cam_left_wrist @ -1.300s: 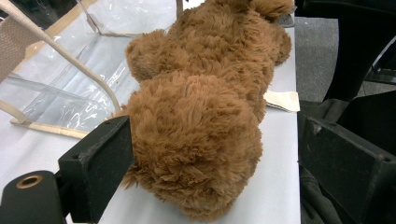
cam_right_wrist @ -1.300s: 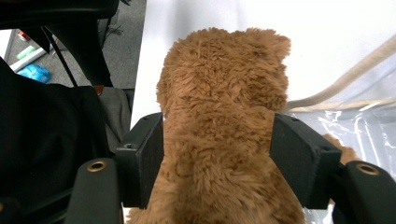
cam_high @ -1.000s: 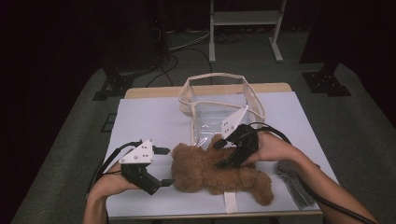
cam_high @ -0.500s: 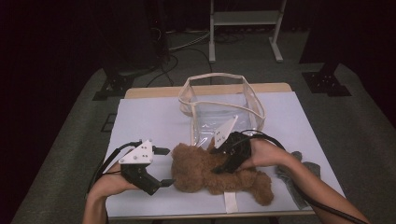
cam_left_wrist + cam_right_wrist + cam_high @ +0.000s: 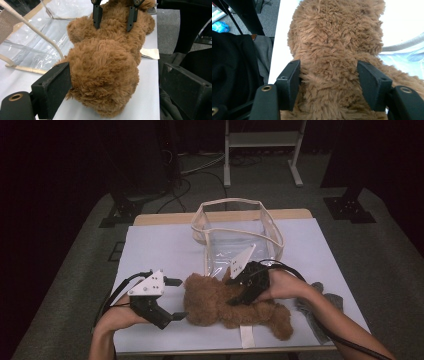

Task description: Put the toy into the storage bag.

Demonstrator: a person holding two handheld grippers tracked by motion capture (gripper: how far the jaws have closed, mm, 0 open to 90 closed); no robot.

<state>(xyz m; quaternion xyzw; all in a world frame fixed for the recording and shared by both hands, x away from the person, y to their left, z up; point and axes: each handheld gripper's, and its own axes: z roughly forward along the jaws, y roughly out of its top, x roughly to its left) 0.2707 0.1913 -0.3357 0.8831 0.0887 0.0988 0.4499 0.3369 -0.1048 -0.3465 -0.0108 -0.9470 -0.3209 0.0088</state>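
Two grippers, left [image 5: 176, 298] wide open, right [image 5: 235, 292] closing around soft light teddy bear [image 5: 225, 305] torso, best squeezed there.

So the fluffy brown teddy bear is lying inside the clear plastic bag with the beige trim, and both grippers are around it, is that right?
Not quite. The fluffy brown teddy bear lies on the white table in front of the clear plastic bag with the beige trim, not inside it, as the high view shows. The rest holds: the left gripper straddles its head and the right gripper its body.
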